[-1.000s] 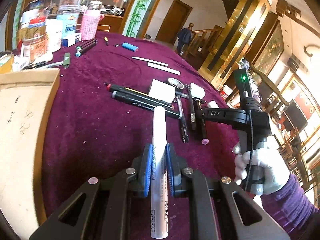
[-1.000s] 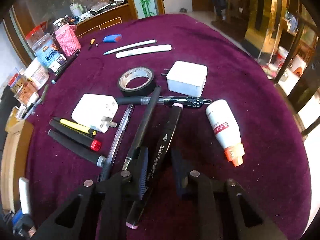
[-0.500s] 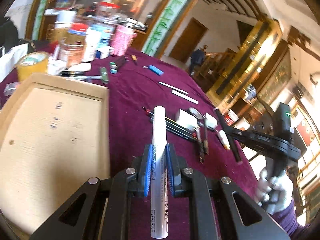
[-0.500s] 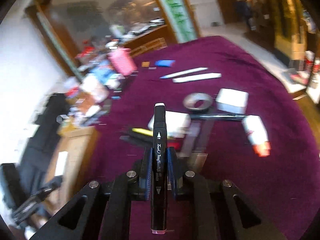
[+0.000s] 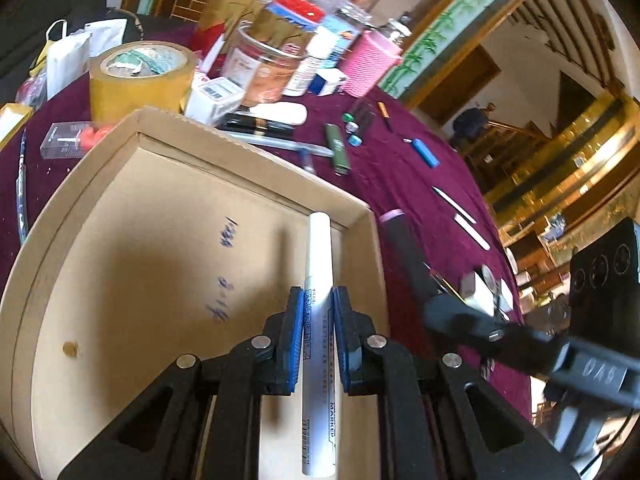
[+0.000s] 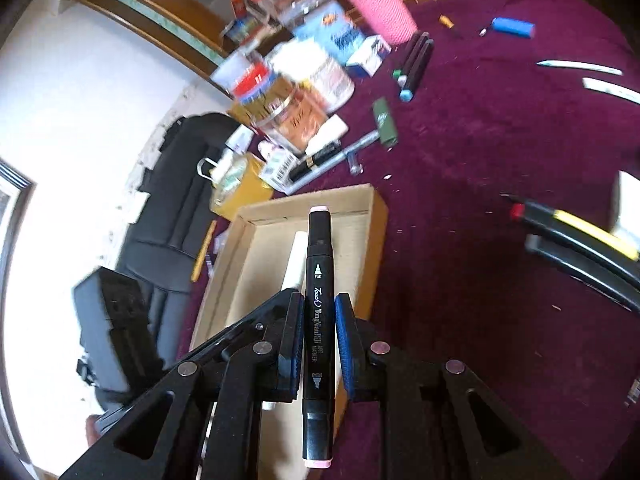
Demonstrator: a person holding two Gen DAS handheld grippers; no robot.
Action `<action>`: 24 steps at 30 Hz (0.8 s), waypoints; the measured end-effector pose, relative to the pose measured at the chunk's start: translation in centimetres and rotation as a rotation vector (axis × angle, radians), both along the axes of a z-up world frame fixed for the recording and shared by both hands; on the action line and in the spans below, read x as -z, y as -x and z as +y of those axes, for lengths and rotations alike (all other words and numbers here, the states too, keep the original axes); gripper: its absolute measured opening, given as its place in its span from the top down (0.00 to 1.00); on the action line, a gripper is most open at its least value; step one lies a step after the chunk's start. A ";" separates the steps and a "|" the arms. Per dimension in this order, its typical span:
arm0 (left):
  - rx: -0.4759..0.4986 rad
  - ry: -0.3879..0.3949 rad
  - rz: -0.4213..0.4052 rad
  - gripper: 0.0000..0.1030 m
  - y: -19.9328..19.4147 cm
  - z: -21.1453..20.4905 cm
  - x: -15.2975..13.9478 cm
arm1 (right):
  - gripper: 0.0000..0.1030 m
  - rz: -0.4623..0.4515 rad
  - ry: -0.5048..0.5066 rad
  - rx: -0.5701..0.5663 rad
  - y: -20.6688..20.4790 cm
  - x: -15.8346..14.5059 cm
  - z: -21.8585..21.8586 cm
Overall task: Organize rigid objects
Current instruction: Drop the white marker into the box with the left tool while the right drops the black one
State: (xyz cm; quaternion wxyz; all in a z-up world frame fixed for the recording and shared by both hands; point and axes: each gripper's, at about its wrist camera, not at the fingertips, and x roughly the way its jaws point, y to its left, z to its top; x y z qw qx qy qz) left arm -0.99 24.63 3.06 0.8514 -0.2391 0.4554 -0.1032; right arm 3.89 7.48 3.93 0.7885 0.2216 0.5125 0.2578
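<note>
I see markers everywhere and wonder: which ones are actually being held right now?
Two: the white paint marker clamped in the left gripper, and the black art marker with pink ends in the right gripper. The others lie on the cloth.

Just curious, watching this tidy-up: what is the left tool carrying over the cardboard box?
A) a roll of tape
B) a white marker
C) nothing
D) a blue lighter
B: the left tool is clamped on a white marker above the cardboard box.
</note>
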 end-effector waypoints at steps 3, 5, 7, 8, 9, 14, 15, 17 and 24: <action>-0.014 -0.001 0.024 0.87 -1.4 0.3 1.0 | 0.83 0.025 0.019 0.009 -0.9 1.1 1.2; -0.021 0.005 0.037 0.87 -2.1 0.5 1.5 | 0.83 0.040 0.035 0.016 -1.5 1.8 1.9; -0.019 0.017 0.040 0.87 -2.5 0.5 1.8 | 0.83 0.055 0.042 0.020 -1.8 2.2 1.9; -0.019 0.022 0.041 0.87 -2.6 0.5 1.8 | 0.82 0.058 0.051 0.023 -1.9 2.3 2.1; -0.020 0.027 0.040 0.87 -2.7 0.5 1.9 | 0.82 0.058 0.063 0.029 -2.0 2.4 2.1; -0.048 0.051 0.028 0.67 -2.3 1.2 1.6 | 0.75 0.013 0.119 0.045 -2.2 1.9 2.4; -0.054 0.066 0.029 0.63 -2.3 1.4 1.6 | 0.72 -0.006 0.124 0.047 -2.1 1.6 2.3; -0.063 0.079 0.018 0.50 -2.0 1.8 1.4 | 0.64 -0.045 0.136 0.046 -2.0 0.9 2.1; -0.068 0.062 -0.053 0.35 0.6 1.4 -1.7 | 0.52 -0.206 0.190 0.077 -0.2 -2.5 -1.5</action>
